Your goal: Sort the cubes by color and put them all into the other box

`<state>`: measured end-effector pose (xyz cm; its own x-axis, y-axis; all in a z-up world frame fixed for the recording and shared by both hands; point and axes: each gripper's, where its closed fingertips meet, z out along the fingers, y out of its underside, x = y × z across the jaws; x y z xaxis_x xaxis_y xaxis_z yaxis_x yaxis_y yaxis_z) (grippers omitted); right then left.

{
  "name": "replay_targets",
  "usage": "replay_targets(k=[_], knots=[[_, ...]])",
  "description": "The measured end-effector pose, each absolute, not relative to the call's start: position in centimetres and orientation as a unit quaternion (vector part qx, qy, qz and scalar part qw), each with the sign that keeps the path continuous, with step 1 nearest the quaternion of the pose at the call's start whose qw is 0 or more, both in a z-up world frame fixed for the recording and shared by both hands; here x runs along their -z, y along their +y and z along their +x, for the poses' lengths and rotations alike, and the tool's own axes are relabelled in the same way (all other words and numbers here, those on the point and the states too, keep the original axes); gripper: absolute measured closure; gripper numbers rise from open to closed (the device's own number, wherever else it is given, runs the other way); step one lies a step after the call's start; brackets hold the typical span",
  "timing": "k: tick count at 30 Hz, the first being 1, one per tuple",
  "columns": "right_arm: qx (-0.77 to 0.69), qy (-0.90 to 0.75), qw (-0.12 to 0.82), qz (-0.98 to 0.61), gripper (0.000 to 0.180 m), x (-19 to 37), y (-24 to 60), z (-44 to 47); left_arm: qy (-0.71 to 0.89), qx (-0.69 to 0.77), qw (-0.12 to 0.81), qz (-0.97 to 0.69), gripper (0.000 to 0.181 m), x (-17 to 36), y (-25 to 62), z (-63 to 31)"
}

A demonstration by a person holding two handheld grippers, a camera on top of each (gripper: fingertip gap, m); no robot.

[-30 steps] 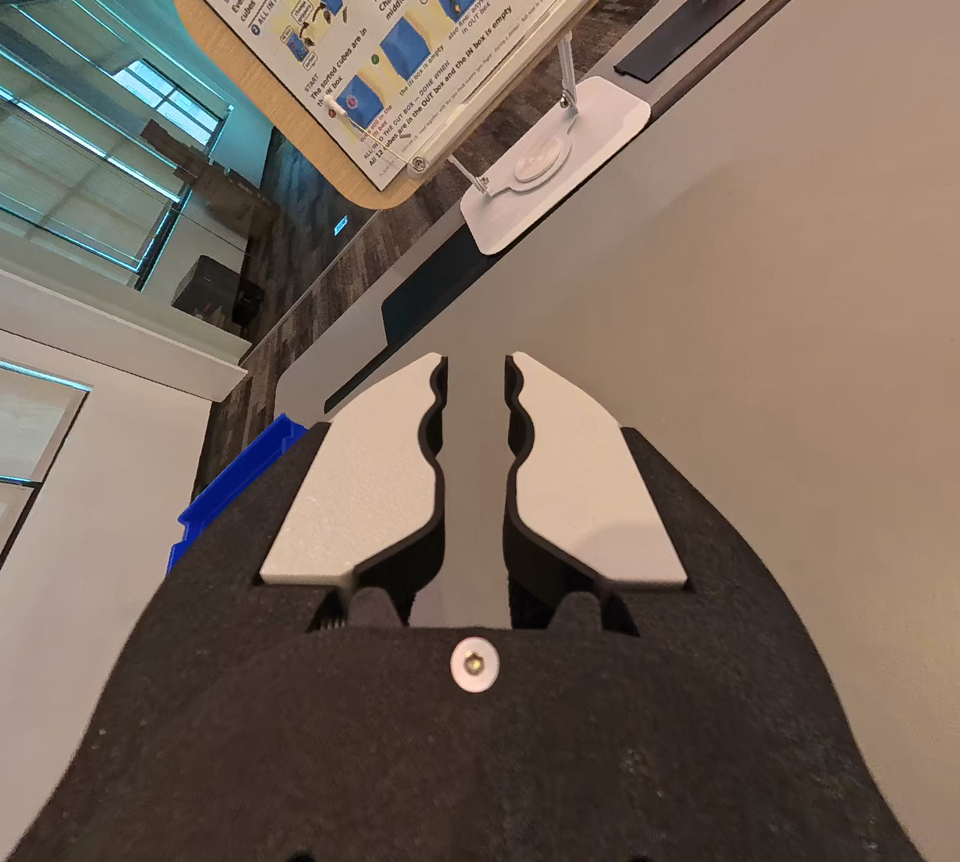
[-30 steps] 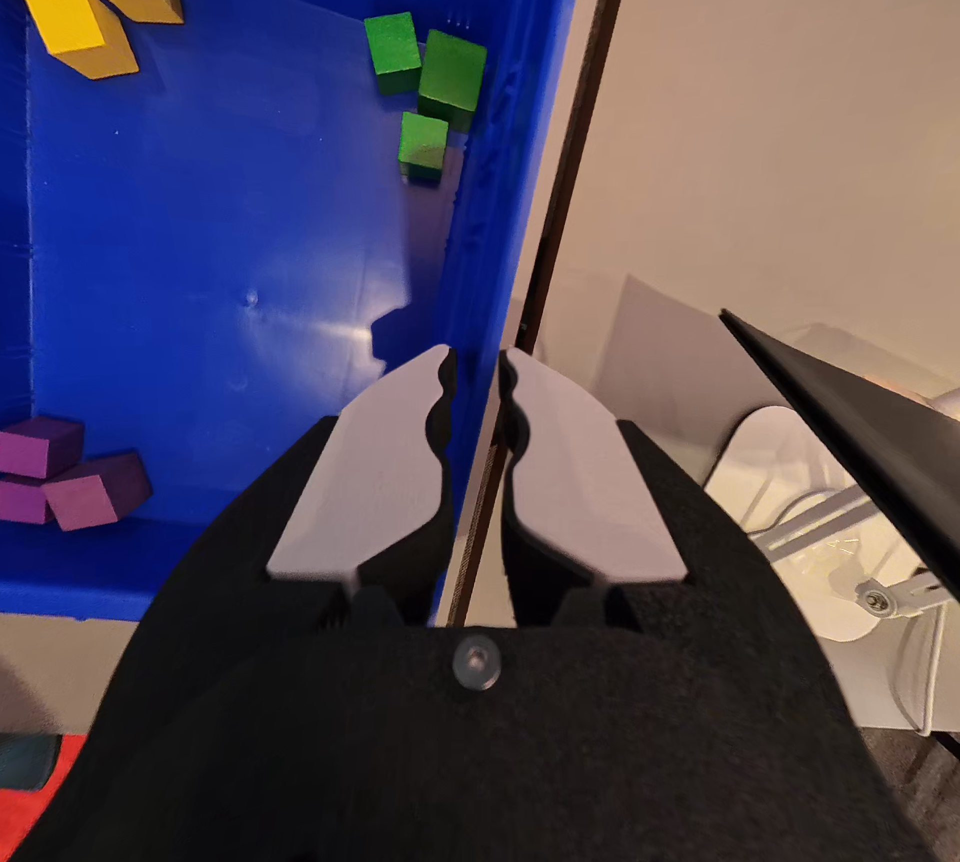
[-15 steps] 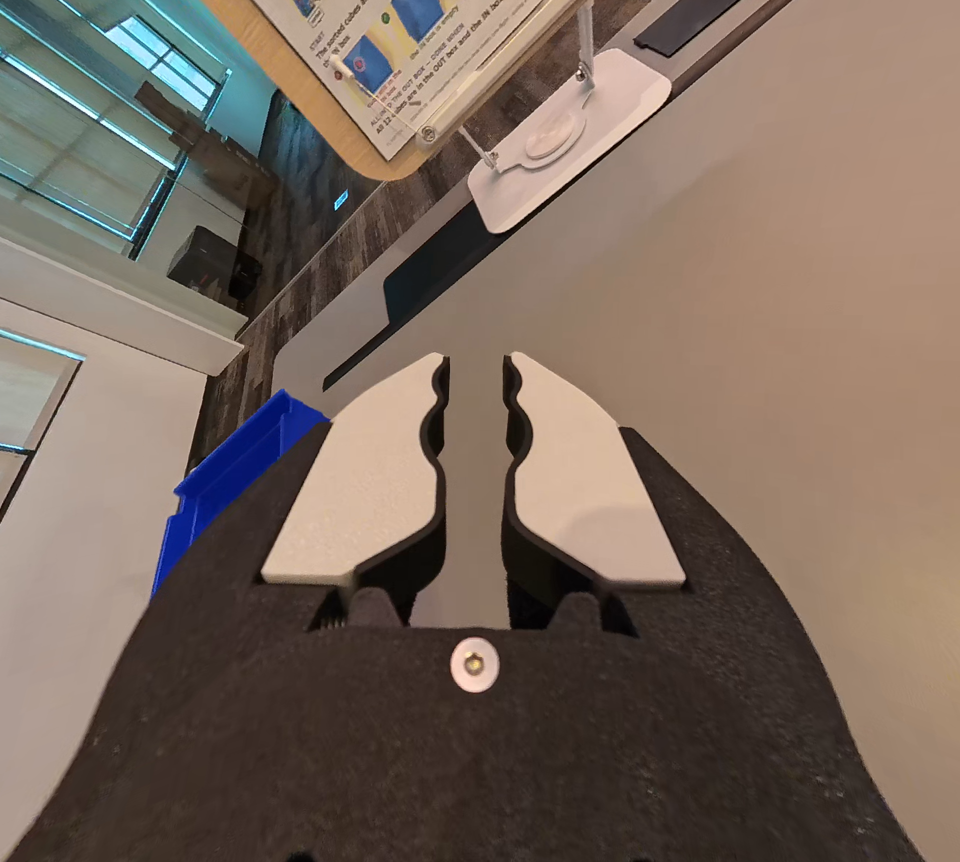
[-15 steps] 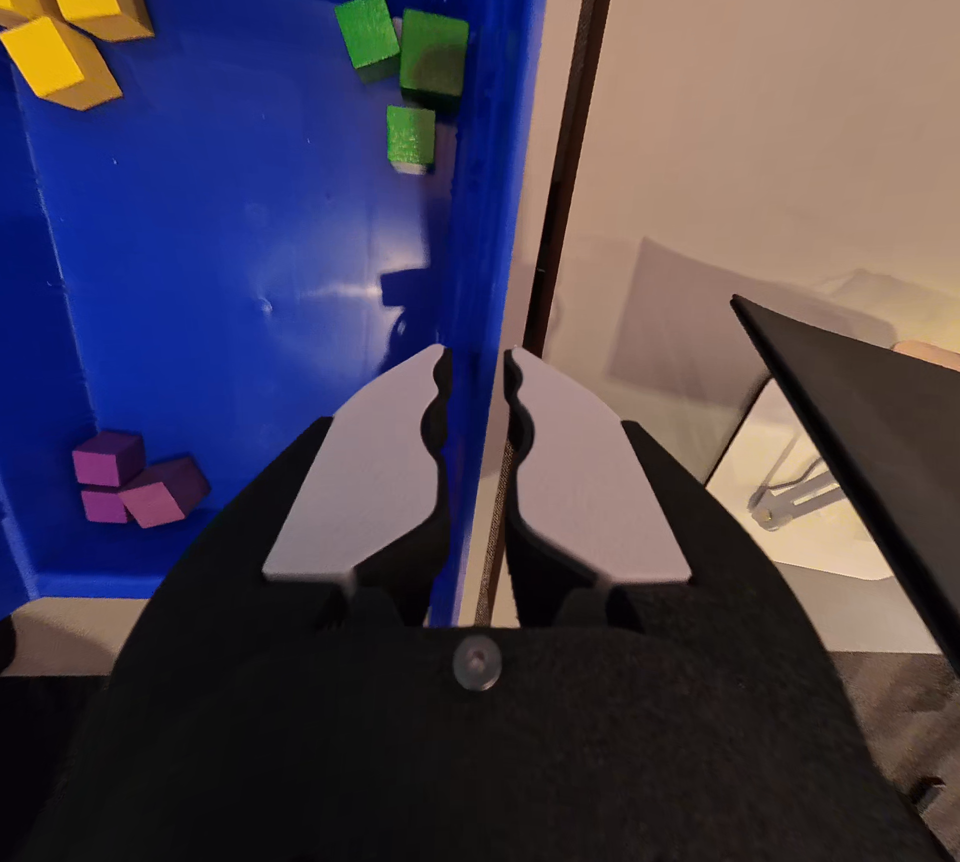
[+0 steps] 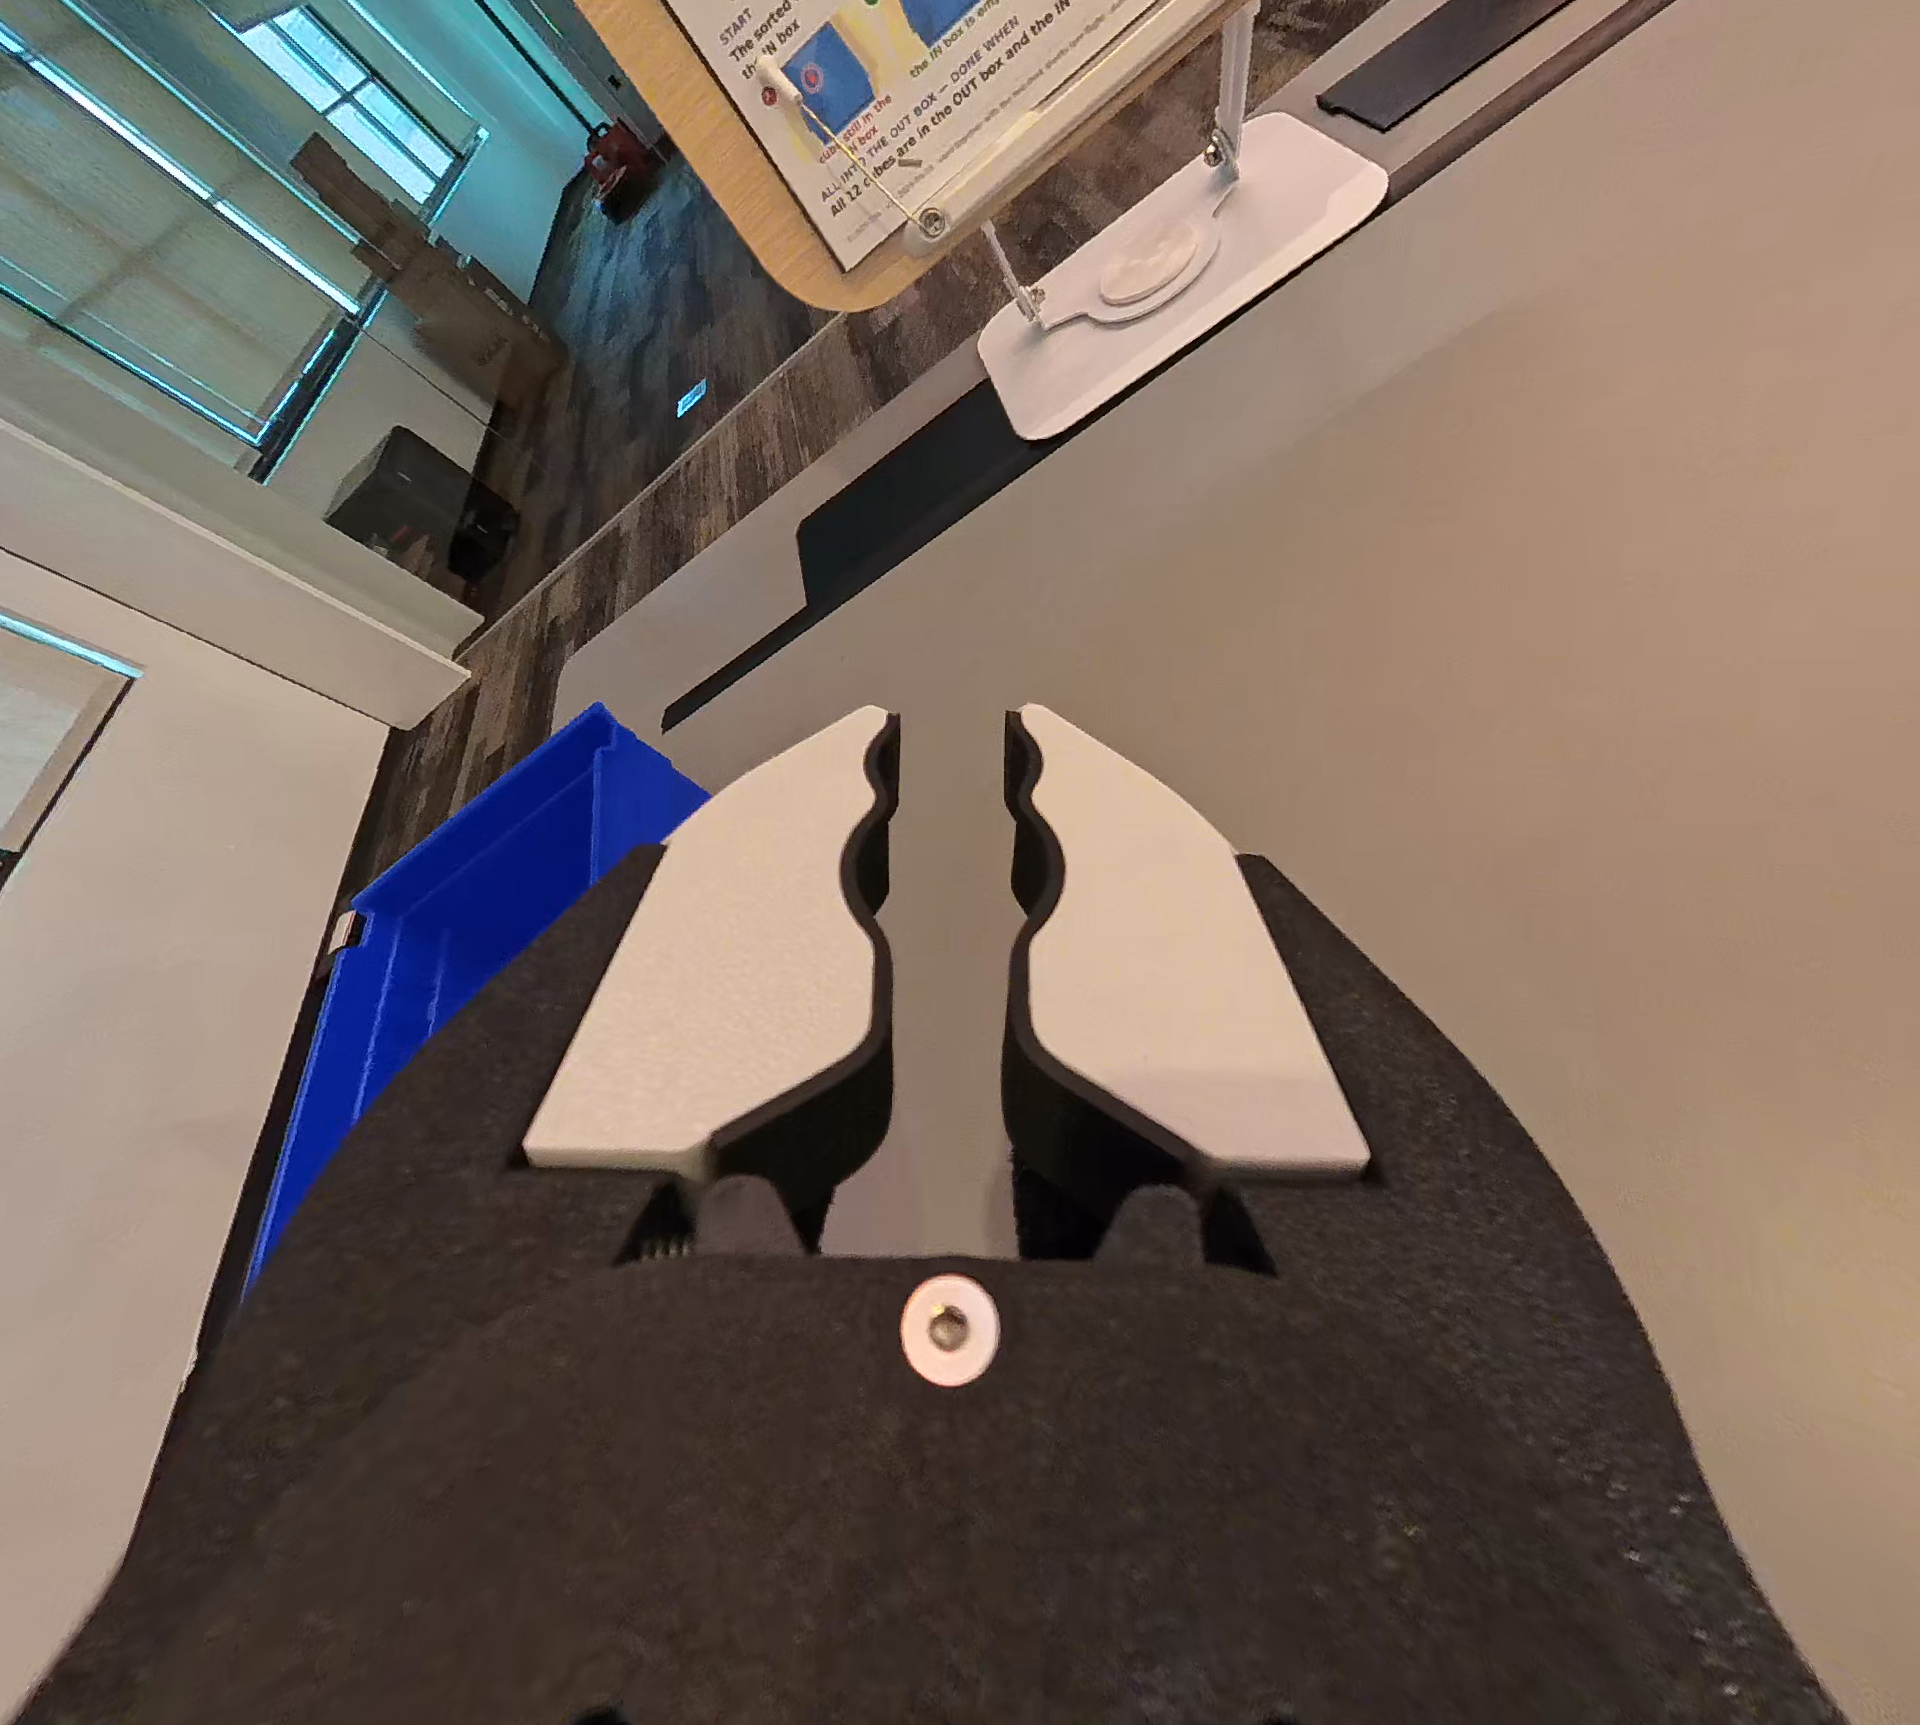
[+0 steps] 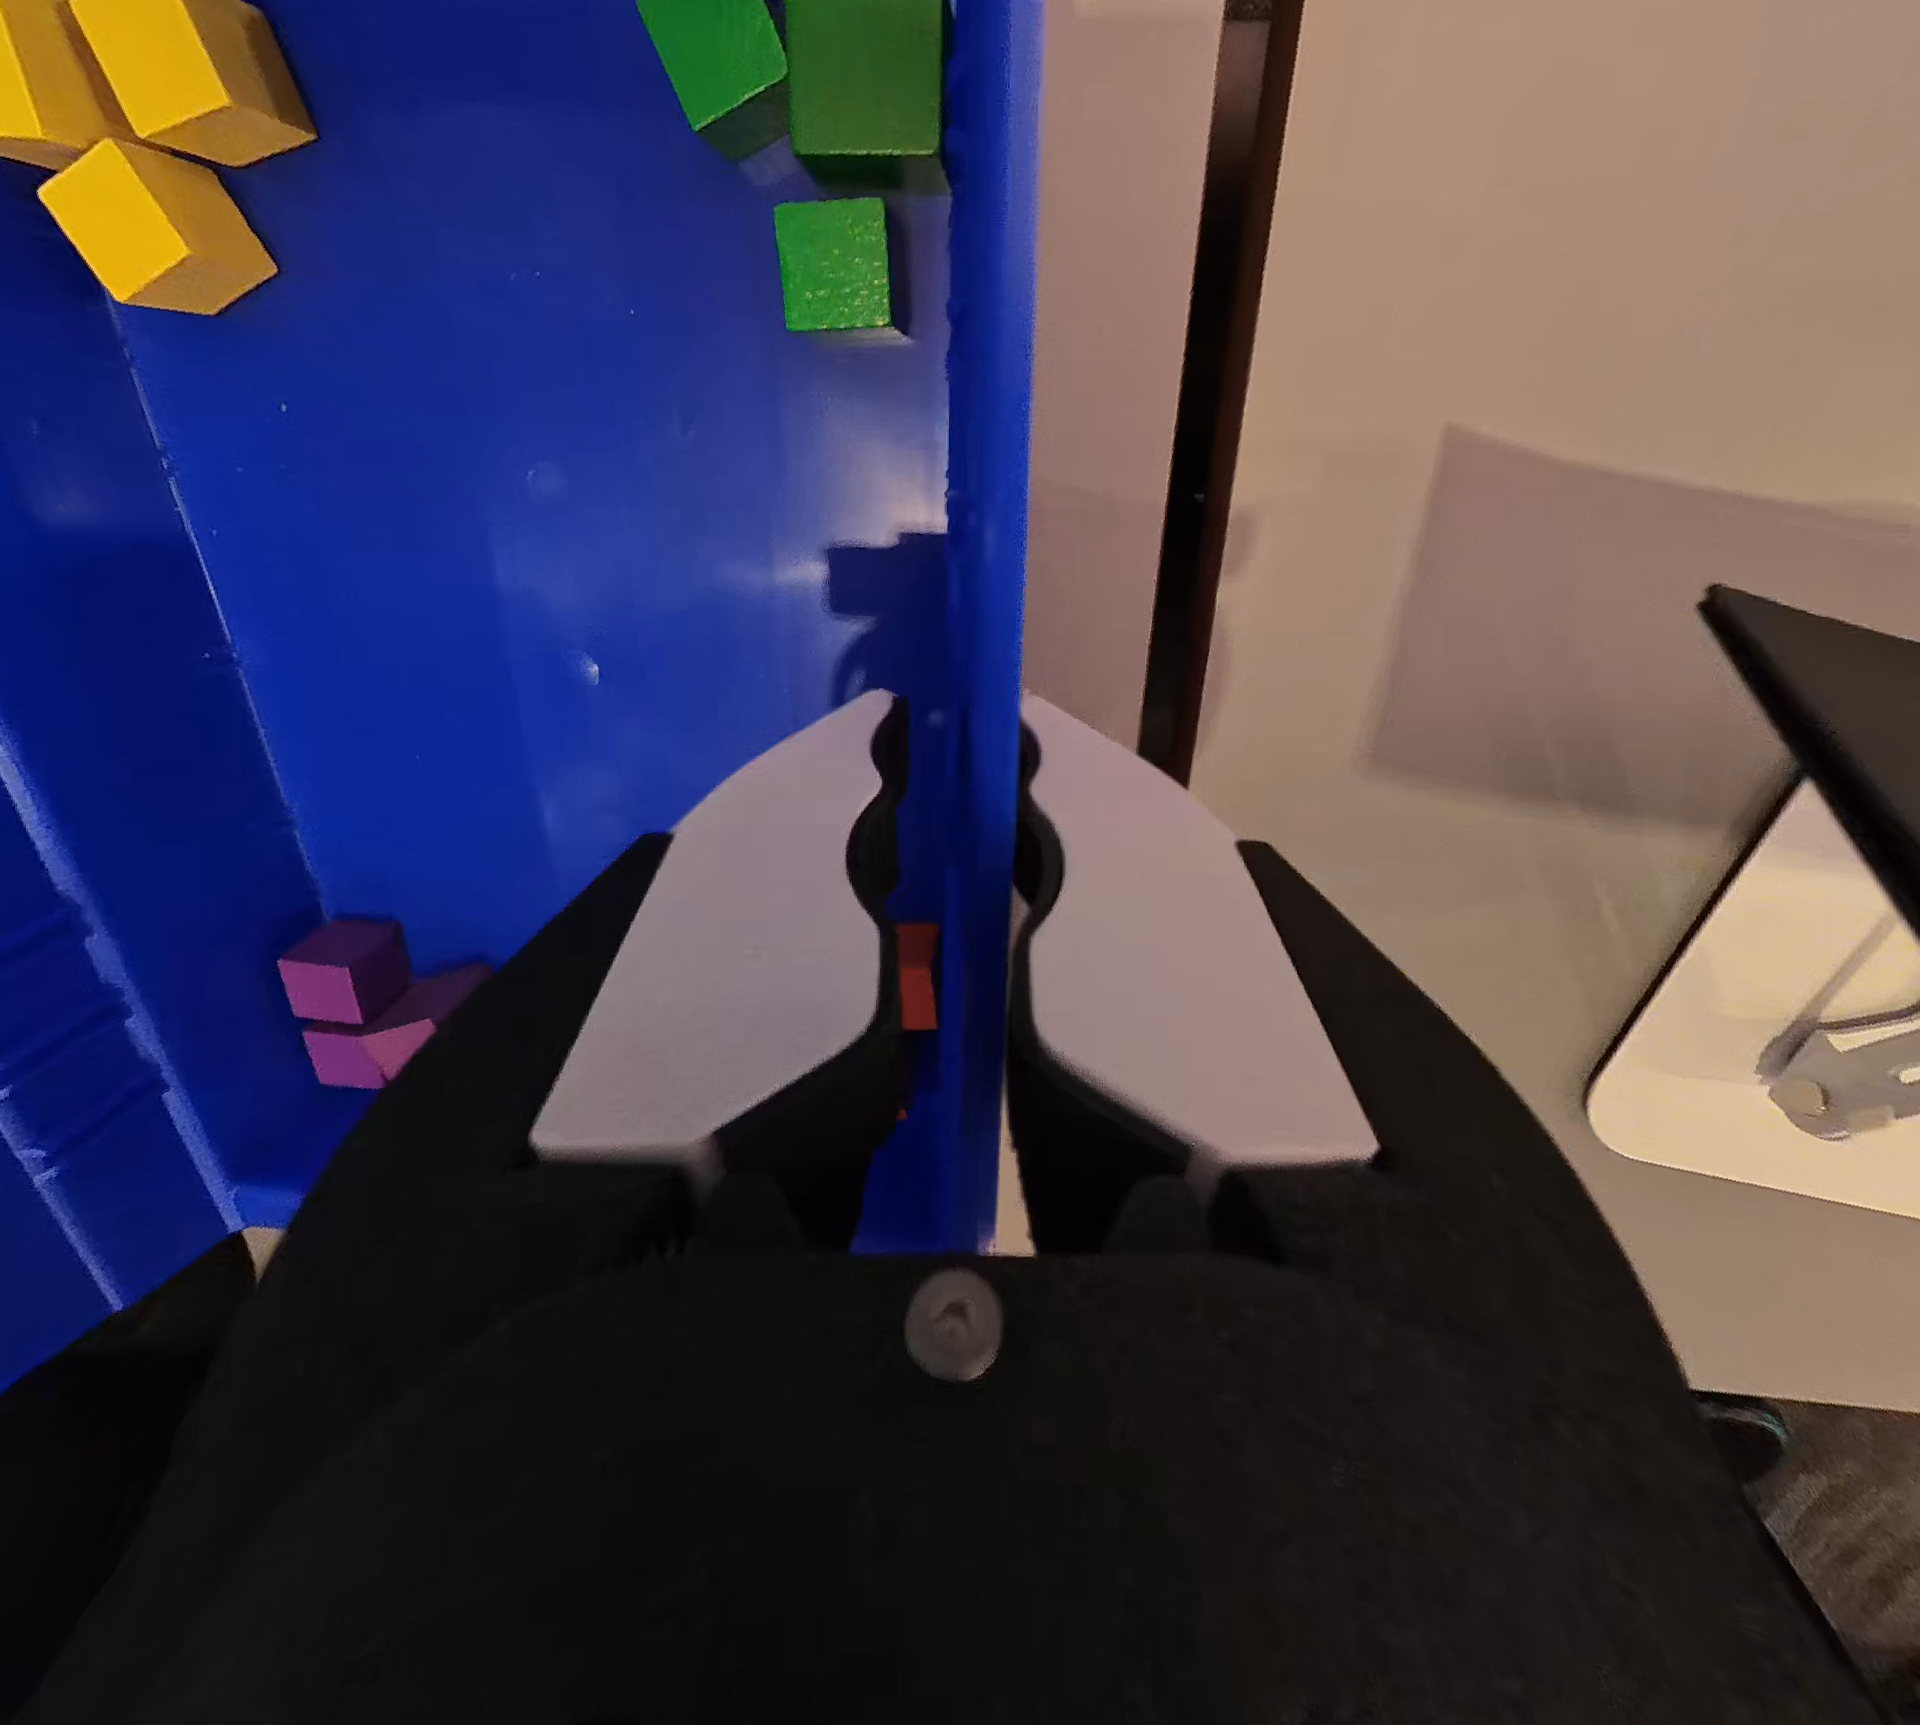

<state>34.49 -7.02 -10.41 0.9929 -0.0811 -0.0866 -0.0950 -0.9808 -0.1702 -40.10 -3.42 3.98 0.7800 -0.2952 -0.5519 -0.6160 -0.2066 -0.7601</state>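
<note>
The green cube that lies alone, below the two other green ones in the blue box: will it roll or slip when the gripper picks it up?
The lone green cube has flat faces, so it probably will not roll. It looks like painted wood: likely stiff and light. Its finish may be a little slippery. The box wall stands close beside it, leaving a finger little room.

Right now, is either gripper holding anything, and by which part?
The left gripper holds nothing; only bare table shows in its gap. The right gripper straddles the blue box's side wall, one finger each side; whether it is actually clamped cannot be told.
</note>
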Motion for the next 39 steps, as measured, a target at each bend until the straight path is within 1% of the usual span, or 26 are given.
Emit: replay_targets(k=[2, 5, 9, 12, 15, 16, 18, 19, 22, 23, 25, 26, 27, 31, 35, 39], knots=[[-0.021, 0.042, 0.082, -0.996, 0.171, 10.6, -7.2, 34.6, 0.295, -0.142, 0.556, -0.764, 0.162, -3.9, -3.6, -40.6], [-0.009, 0.047, 0.084, -0.995, 0.172, 10.6, -7.2, 34.7, 0.283, -0.156, 0.557, -0.765, 0.163, -3.7, -3.8, -41.9], [-0.031, 0.060, 0.093, -0.993, 0.174, 10.6, -7.2, 34.5, 0.244, -0.216, 0.538, -0.777, 0.161, -3.1, -3.2, -46.1], [-0.041, 0.056, 0.101, -0.992, 0.175, 10.6, -7.2, 34.5, 0.194, -0.187, 0.511, -0.816, 0.153, -2.4, -2.6, -49.7], [-0.044, 0.054, 0.107, -0.992, 0.175, 10.6, -7.2, 34.5, 0.128, -0.173, 0.514, -0.831, 0.152, -3.1, -1.9, -53.9], [-0.045, 0.053, 0.109, -0.992, 0.175, 10.6, -7.2, 34.5, 0.110, -0.172, 0.501, -0.841, 0.150, -2.7, -1.8, -55.3], [-0.047, 0.053, 0.111, -0.991, 0.175, 10.6, -7.2, 34.5, 0.080, -0.147, 0.460, -0.872, 0.137, -0.9, -1.5, -57.1], [-0.048, 0.054, 0.111, -0.991, 0.174, 10.6, -7.2, 34.5, 0.065, -0.139, 0.440, -0.885, 0.134, 0.2, -1.3, -58.0], [-0.045, 0.052, 0.108, -0.992, 0.174, 10.6, -7.2, 34.5, 0.033, -0.149, 0.376, -0.914, 0.131, 3.8, -1.2, -60.5], [-0.044, 0.050, 0.107, -0.992, 0.174, 10.6, -7.2, 34.5, 0.028, -0.156, 0.358, -0.920, 0.133, 4.9, -1.2, -61.1], [-0.039, 0.045, 0.105, -0.993, 0.174, 10.6, -7.3, 34.5, 0.022, -0.162, 0.339, -0.926, 0.143, 6.6, -1.1, -61.8], [-0.038, 0.045, 0.104, -0.993, 0.174, 10.6, -7.3, 34.5, 0.019, -0.159, 0.340, -0.927, 0.152, 7.2, -0.9, -61.9], [-0.038, 0.046, 0.103, -0.993, 0.174, 10.7, -7.3, 34.5, 0.020, -0.148, 0.348, -0.926, 0.171, 7.5, -0.5, -61.7], [-0.039, 0.047, 0.097, -0.993, 0.174, 10.7, -7.3, 34.5, 0.012, -0.086, 0.388, -0.918, 0.176, 7.4, 0.8, -60.1], [-0.040, 0.048, 0.088, -0.994, 0.174, 10.7, -7.3, 34.5, 0.042, -0.120, 0.403, -0.906, 0.176, 7.4, 1.8, -58.1], [-0.038, 0.052, 0.085, -0.994, 0.174, 10.7, -7.3, 34.5, 0.043, -0.114, 0.405, -0.906, 0.175, 7.4, 2.4, -55.0]])
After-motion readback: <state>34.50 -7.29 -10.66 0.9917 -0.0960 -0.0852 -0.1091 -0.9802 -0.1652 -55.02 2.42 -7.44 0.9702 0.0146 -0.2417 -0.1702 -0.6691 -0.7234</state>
